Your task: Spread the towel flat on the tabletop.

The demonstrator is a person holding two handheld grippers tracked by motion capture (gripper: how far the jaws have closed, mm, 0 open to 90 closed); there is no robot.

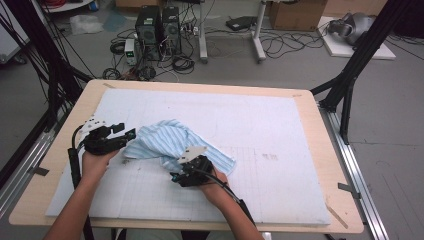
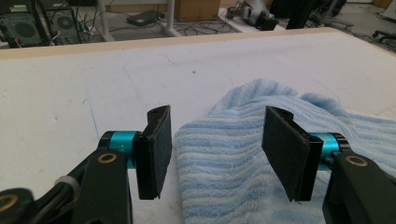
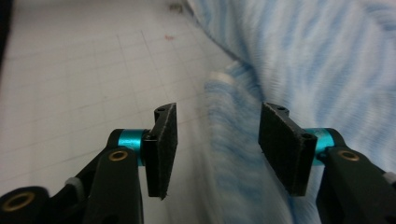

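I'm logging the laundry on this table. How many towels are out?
1: a light blue striped towel lies crumpled on the white mat, between the left gripper and the right gripper. Its folds could hide a smaller cloth.

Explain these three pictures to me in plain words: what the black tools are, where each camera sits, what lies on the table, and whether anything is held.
No robot here: a person holds a hand tool in each hand, each ending in a two-jaw claw. The high view looks down from above the person's side, showing the left claw and right claw on either side of a crumpled blue striped towel, which lies on a white mat covering the wooden table. The other two pictures come from cameras riding on the tools, looking along their black jaws. The left claw stands open with the towel's edge between its pads, not pinched. The right claw is open too, at a towel fold. Nothing is held.
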